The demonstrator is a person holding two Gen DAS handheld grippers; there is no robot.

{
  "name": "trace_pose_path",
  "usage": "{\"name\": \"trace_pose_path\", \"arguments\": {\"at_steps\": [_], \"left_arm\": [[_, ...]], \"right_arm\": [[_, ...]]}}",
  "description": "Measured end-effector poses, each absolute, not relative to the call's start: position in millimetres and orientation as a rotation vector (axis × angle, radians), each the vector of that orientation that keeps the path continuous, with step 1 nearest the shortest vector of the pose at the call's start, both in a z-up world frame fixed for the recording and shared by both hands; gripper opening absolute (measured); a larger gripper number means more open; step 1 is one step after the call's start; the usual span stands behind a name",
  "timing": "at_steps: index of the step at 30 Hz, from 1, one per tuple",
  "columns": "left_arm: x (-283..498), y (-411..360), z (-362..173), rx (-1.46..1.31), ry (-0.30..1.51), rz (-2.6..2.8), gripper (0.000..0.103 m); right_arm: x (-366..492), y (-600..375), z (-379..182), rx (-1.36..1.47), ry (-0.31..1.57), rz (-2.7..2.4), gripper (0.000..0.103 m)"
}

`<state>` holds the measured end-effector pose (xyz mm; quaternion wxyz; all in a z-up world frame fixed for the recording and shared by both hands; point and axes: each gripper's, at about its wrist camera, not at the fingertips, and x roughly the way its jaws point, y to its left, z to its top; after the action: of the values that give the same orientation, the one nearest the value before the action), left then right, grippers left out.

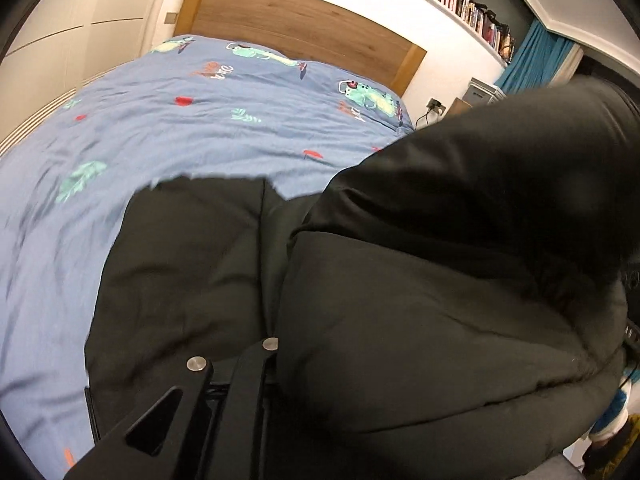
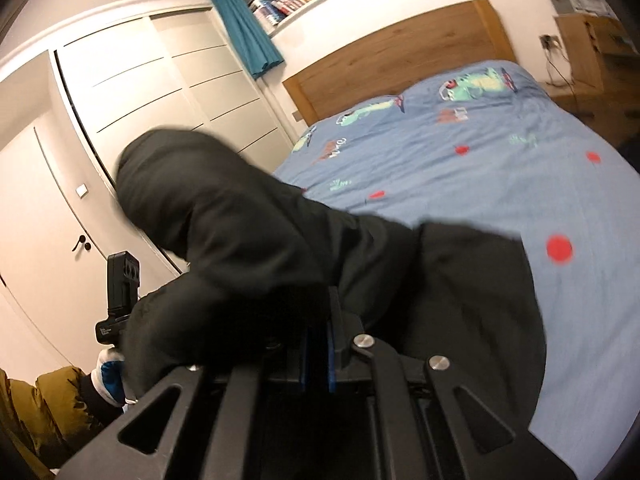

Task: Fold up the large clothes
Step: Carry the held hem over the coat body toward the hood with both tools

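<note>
Folding barely begun, by my judgement: black padded jacket (image 1: 420,300) hangs bunched between both grippers above the near end of the bed (image 1: 180,128), only its lower edge draped on the sheet; no neat fold visible yet. Left gripper (image 1: 269,334) closed on jacket fabric. Right gripper (image 2: 318,344) likewise clamped, blue pads pinching cloth. Spreading flat and folding remain. Bed: blue printed sheet, wrinkled, wooden headboard (image 1: 304,24). White wardrobe (image 2: 160,92), bookshelf (image 1: 460,0), teal curtain (image 2: 244,32).

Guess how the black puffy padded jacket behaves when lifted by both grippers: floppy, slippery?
Likely floppy: the black puffy padded jacket sags in soft folds over the blue patterned bed cover. Probably bulky yet light, judging by its quilted puff. Its smooth shell may slip.
</note>
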<state>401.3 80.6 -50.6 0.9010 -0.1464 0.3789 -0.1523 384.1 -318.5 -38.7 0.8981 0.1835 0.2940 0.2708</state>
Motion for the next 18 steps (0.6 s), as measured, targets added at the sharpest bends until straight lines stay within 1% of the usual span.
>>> {"name": "trace_pose_path", "arguments": {"at_steps": [2, 3, 4, 7, 9, 10, 12, 13, 18], "left_arm": [[388, 78, -52, -0.286, 0.772, -0.310, 0.012], [382, 76, -54, -0.275, 0.773, -0.305, 0.015], [378, 75, -57, -0.264, 0.776, -0.302, 0.016], [371, 74, -67, -0.251, 0.780, -0.289, 0.025], [369, 74, -72, -0.255, 0.785, -0.281, 0.039], [368, 72, -73, -0.250, 0.786, -0.276, 0.043], [367, 69, -75, -0.230, 0.789, -0.256, 0.063], [363, 68, -76, -0.229, 0.792, -0.251, 0.065], [351, 67, -75, -0.220, 0.807, -0.231, 0.066]], "right_arm": [[363, -319, -51, 0.396, 0.616, 0.543, 0.007], [356, -320, -57, 0.411, 0.621, 0.540, 0.007], [351, -322, -60, 0.414, 0.625, 0.535, 0.007], [341, -322, -74, 0.389, 0.653, 0.512, 0.007], [346, -324, -85, 0.383, 0.688, 0.502, 0.007], [346, -325, -90, 0.376, 0.699, 0.495, 0.009], [349, -326, -96, 0.358, 0.712, 0.477, 0.010], [351, -327, -99, 0.354, 0.718, 0.469, 0.010], [359, -327, -108, 0.335, 0.739, 0.444, 0.010]]}}
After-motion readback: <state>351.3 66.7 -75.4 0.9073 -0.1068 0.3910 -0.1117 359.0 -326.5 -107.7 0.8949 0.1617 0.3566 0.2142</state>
